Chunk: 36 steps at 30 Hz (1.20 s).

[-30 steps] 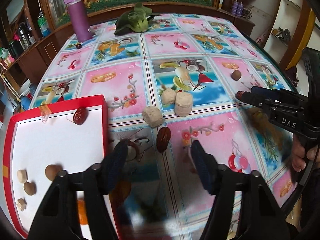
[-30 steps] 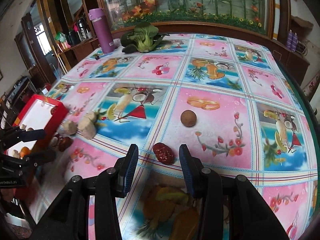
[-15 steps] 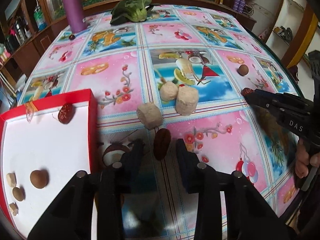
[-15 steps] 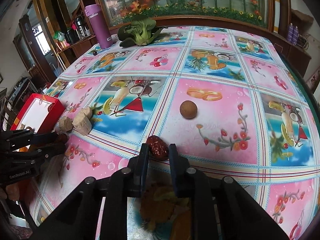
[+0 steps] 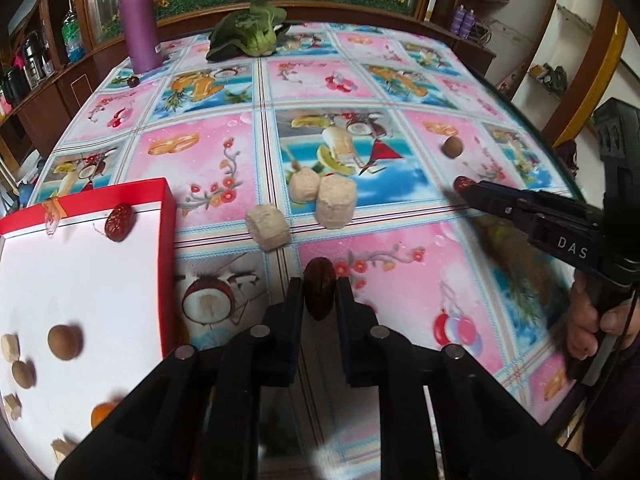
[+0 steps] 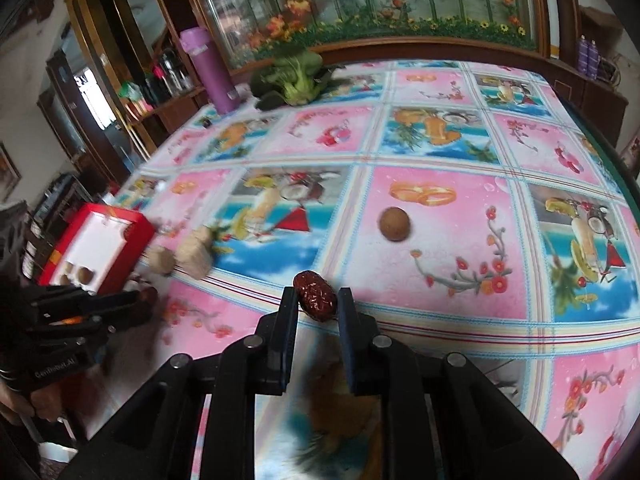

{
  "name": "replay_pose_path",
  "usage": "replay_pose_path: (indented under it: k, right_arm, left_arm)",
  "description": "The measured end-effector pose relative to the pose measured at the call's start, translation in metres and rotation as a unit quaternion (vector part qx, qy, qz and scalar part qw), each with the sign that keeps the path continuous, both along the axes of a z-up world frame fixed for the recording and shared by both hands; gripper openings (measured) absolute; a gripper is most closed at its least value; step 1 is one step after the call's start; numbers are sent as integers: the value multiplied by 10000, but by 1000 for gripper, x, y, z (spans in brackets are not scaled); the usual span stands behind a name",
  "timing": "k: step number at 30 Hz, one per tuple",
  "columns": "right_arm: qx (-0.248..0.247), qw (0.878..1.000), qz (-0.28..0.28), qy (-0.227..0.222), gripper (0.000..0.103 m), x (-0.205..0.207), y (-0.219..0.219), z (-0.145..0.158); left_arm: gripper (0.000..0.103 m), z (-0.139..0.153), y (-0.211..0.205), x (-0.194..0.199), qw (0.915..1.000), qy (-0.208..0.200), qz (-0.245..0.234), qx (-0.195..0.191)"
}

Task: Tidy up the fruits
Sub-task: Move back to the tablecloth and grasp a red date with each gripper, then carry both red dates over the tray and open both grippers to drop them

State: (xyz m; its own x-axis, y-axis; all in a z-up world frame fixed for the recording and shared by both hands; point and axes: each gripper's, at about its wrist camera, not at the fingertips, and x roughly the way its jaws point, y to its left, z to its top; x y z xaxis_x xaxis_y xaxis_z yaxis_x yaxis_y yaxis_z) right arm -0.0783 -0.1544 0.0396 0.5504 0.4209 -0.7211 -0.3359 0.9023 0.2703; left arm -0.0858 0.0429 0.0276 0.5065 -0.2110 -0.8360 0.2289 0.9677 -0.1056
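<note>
**Red dates pinched in both grippers**

Dark red and wrinkly, one date (image 5: 319, 294) sits between the two black fingers of the left gripper (image 5: 319, 300). The fingers press on both its sides, so the left gripper is grasping it. It is just above the tablecloth (image 5: 208, 160), close to the red box (image 5: 166, 216).

The right gripper (image 6: 318, 302) grasps a second date (image 6: 314, 297) the same way, with a finger on each side. From the left wrist view, this date pokes out at the tip of the right gripper, and a hand (image 5: 592, 320) holds the handle.

Inside the red box lie another date (image 5: 118, 223) near the far edge, a round brown fruit (image 5: 64, 341), a smaller brown one (image 5: 23, 374), some pale bits and something orange (image 5: 102, 414).

On the cloth, three pale lumps (image 5: 322, 200) sit close together beyond the left gripper. A round brown fruit (image 6: 394, 224) lies alone on a pink square past the right gripper.

Far back stand a purple bottle (image 5: 137, 20) and a leafy green vegetable (image 5: 250, 36).
</note>
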Motion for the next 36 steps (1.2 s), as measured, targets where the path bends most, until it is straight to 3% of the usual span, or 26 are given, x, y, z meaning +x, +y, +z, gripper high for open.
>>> replay_pose_path:
  k: [5,11,20,27,36]
  right_arm:
    - [405,9990,175,-109,18,-15,13,8]
    - [546,9967,598,-53,18,-29,55,14]
    - [505,9869,1531,-50,18,-48,151,33]
    - [295,9760,2157,-73,18,-61,225,34]
    - [-14,9655,2605,-68,18,-73,279,22]
  left_arm:
    - [18,19,7,-18,9995,-256,53,-160]
    - [18,36,23,-43,9980,-548,213,-238]
    - [18,58,117,-87,9860,-999,1330,-127]
    - [18,44,192,-114,9715,-897,2195,-71]
    - [18,21,217,-121,9691,-652,2375,-129]
